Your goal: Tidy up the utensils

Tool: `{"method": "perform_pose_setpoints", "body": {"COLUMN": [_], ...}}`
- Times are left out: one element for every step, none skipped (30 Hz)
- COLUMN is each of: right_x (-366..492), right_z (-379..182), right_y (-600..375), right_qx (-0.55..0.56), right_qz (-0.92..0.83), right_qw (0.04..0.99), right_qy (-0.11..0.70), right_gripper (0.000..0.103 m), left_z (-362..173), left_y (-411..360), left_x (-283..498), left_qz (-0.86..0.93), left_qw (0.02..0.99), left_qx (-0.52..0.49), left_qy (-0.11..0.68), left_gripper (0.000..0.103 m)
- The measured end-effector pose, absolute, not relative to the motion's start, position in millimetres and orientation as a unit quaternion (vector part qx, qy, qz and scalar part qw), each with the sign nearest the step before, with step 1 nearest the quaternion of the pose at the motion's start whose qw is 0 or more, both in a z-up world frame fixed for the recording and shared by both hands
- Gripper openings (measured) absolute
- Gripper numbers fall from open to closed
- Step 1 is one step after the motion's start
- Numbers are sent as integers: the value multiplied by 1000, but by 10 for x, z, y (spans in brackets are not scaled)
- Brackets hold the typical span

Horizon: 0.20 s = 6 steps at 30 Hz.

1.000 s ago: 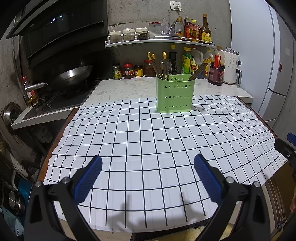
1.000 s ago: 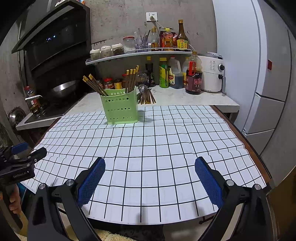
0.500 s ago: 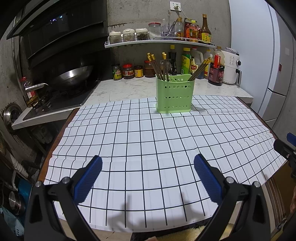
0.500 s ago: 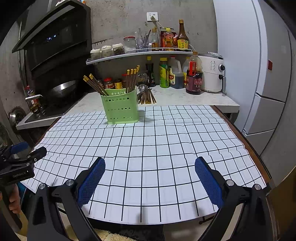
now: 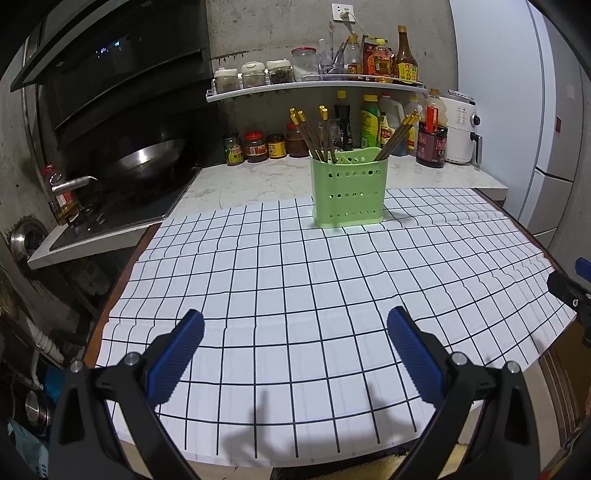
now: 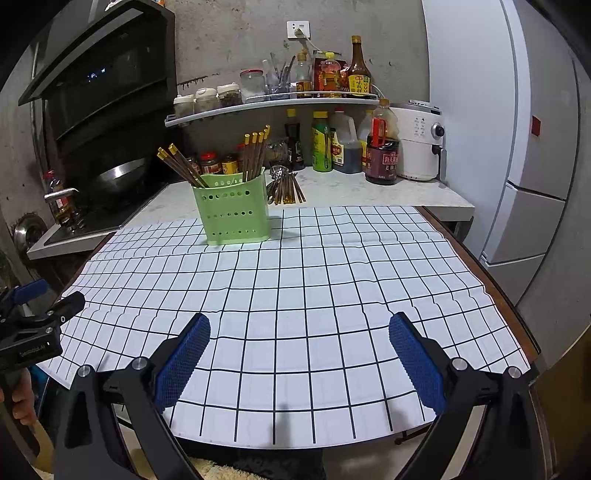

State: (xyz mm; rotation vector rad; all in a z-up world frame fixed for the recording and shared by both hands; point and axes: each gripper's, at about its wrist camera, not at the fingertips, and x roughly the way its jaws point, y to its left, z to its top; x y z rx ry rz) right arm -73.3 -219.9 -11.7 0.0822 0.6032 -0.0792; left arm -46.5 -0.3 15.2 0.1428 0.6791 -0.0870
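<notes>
Tools idle: left tool [image 5: 295, 332] and right tool [image 6: 299, 336] both spread apart, empty, low over gridded bench [image 6: 332, 280]. Green holder [image 6: 232, 210] with chopsticks [image 6: 255, 155] far side; loose utensils [image 6: 286, 186] behind it. Advice: reach past holder, grip one utensil mid-shaft.

Rough grey concrete wall [image 5: 273, 33], black range hood [image 5: 110, 70], white fridge [image 6: 535, 129], marble counter [image 6: 369, 192], dim light.

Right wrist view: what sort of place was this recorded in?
Most likely a home kitchen: a wok sits on a stove under a range hood, a shelf holds sauce bottles and spice jars, and a green utensil holder of chopsticks stands on the gridded table cloth.
</notes>
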Motion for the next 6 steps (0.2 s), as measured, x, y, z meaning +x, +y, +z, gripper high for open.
{"method": "perform_pose_setpoints", "body": {"right_x": [-733, -731, -728, -732, -724, -709], "right_z": [-119, -119, -122, -121, -128, -135], "right_y": [-2201, -2199, -2201, -2203, -2208, -2217], "right_qx": [41, 41, 41, 40, 41, 41], "right_qz": [-39, -40, -40, -39, -39, -39], "right_qw": [953, 953, 953, 953, 953, 952], "right_qy": [297, 297, 297, 297, 298, 300], "right_gripper": [96, 96, 96, 96, 96, 96], "left_z": [148, 140, 129, 116, 102, 88], "left_y": [-7, -10, -9, 0, 2, 4], "left_x": [-458, -451, -448, -437, -419, -399], "left_qz": [-41, -39, -38, -41, -46, -49], "left_qw": [939, 938, 937, 936, 935, 934], "left_qx": [71, 72, 72, 71, 68, 66], "left_qy": [335, 337, 339, 342, 345, 348], "left_gripper": [97, 97, 97, 97, 97, 97]}}
